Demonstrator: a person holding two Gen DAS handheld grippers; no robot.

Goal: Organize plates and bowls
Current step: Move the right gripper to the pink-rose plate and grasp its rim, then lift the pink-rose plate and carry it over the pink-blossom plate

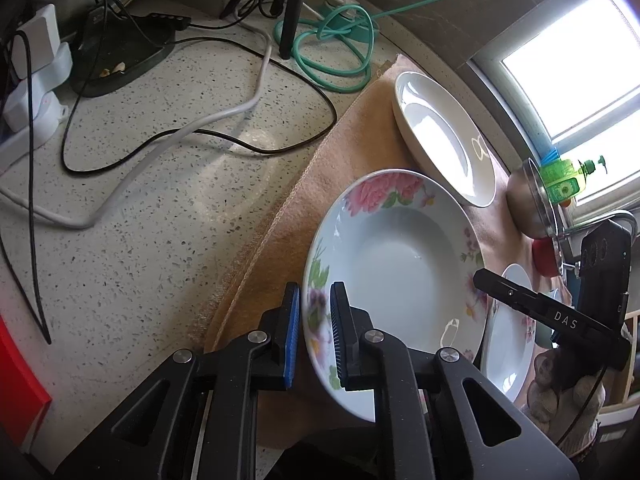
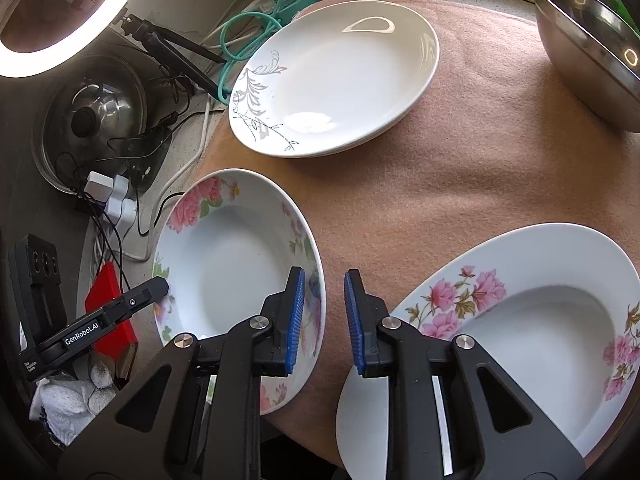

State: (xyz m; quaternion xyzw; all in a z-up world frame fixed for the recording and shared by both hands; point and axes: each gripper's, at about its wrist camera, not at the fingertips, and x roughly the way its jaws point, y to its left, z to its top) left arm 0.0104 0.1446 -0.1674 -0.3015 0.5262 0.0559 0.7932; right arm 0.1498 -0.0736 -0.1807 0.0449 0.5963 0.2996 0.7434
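A floral deep plate lies on a pinkish cloth. My left gripper is shut on its left rim, one pad outside and one inside. My right gripper straddles the same plate's right rim. Its left pad is over the rim, while cloth shows between the rim and its right pad, so it is open. A second floral plate lies to the right. A white plate with a grey leaf pattern lies further back. Each view shows the other gripper at the plate's far rim, the right and the left.
A steel bowl stands at the cloth's far right corner. Cables, a green hose and white plugs cover the speckled counter left of the cloth. A ring light, a pot lid and a red object are there too.
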